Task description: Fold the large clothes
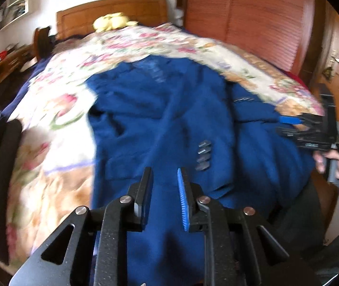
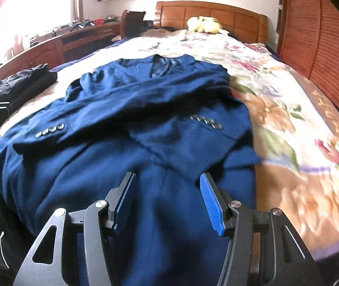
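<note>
Two hand-held grippers over bed (image 2: 300, 119). Left hand-held gripper (image 1: 164, 197): jaws slightly apart, empty, above jacket hem. Jacket (image 2: 145, 119) flat on bedspread, sleeves crossed over front, likely readying lengthwise fold. Right hand-held gripper (image 2: 169, 205): jaws wide, nothing held.

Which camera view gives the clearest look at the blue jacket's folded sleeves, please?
The right wrist view: the blue jacket is sharp, both sleeves crossed over its front. The left wrist view shows it blurred, sleeves hard to separate.

Floral bedspread (image 2: 288, 109), yellow plush (image 2: 204, 25) by wooden headboard (image 2: 207, 12), dark folded clothes (image 2: 19, 83) left.
</note>
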{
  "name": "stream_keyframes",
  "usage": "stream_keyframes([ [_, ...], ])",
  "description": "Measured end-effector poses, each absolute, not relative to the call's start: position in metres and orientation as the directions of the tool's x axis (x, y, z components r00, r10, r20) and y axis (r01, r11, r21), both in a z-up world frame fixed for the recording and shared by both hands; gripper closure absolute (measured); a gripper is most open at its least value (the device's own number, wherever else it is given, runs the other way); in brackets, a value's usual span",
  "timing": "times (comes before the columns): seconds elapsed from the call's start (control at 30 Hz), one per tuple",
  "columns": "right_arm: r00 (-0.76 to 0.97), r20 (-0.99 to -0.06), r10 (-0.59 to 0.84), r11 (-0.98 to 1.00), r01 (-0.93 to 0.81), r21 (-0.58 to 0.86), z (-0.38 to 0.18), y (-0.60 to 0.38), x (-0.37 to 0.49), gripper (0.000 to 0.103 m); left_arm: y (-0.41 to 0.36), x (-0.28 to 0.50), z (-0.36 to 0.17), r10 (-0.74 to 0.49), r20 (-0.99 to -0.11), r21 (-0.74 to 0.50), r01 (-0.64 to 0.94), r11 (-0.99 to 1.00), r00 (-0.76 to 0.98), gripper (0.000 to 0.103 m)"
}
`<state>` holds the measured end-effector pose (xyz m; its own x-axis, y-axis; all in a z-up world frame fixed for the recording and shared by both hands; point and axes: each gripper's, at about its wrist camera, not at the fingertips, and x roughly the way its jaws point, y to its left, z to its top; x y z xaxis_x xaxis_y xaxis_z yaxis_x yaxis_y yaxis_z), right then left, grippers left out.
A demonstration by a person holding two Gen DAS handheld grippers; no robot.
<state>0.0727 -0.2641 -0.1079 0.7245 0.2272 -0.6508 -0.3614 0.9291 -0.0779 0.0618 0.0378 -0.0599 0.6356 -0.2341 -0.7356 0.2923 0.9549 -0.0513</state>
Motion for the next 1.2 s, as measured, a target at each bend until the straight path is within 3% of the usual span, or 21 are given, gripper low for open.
stream_keyframes([
  [0.37,0.712,-0.677,0.186,0.952,-0.301,-0.056,-0.106,-0.291,0.049,0.046,0.083,0.053,-0.098,-0.096,-0.797,-0.012,0.144,0.99,0.596,0.079],
  [0.73,0.704,-0.693,0.159,0.957,-0.282,-0.067,-0.099,-0.296,0.035,0.046,0.095,0.058,-0.111,-0.074,-0.801,-0.015,0.104,0.994,0.595,0.079],
  [1.2,0.698,-0.7,0.147,0.967,-0.249,-0.046,-0.098,-0.316,0.013,0.046,0.113,0.075,-0.127,-0.137,-0.78,-0.108,0.085,0.991,0.611,0.078],
])
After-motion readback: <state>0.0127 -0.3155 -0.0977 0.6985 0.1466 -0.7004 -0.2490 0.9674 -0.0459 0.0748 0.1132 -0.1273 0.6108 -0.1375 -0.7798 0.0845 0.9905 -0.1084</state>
